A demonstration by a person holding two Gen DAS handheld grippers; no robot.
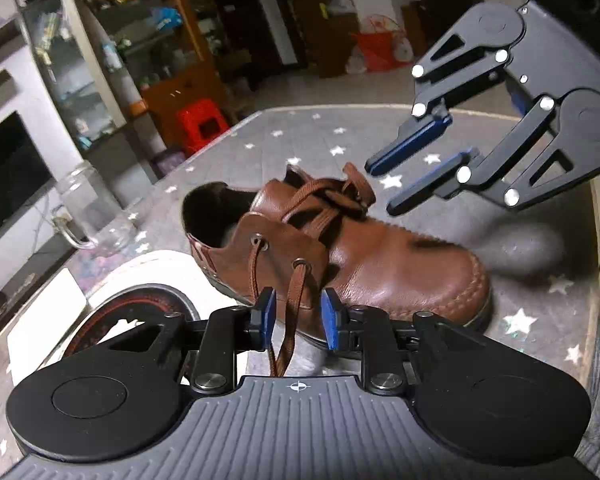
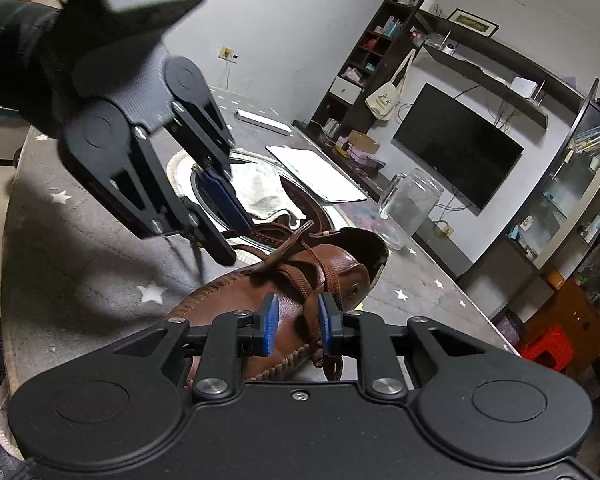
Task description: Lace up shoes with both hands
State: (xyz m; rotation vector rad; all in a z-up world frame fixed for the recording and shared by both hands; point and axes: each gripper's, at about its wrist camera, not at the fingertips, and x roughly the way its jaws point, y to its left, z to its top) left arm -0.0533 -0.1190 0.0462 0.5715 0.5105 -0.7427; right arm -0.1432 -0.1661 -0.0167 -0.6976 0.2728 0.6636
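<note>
A brown leather shoe (image 1: 400, 272) lies on the grey star-print tablecloth (image 1: 520, 320), its opening toward the far left in the left wrist view. Brown lace ends (image 1: 296, 292) hang from the near eyelet flap and pass loosely between the blue pads of my left gripper (image 1: 298, 318), which is open. My right gripper (image 1: 381, 187) hovers open beyond the shoe, over the far flap. In the right wrist view the shoe (image 2: 336, 264) lies just ahead of the open right gripper (image 2: 296, 326). A lace (image 2: 334, 300) runs beside its right pad. The left gripper (image 2: 236, 240) points down at the far flap.
A clear glass jar (image 1: 88, 208) stands left of the shoe, seen again as the jar (image 2: 412, 204). A round dish with a crumpled cloth (image 2: 260, 188) and white papers (image 2: 320, 176) lie behind the shoe. A dark sleeve (image 2: 12, 60) holds the left gripper. A red stool (image 1: 198, 120) stands past the table.
</note>
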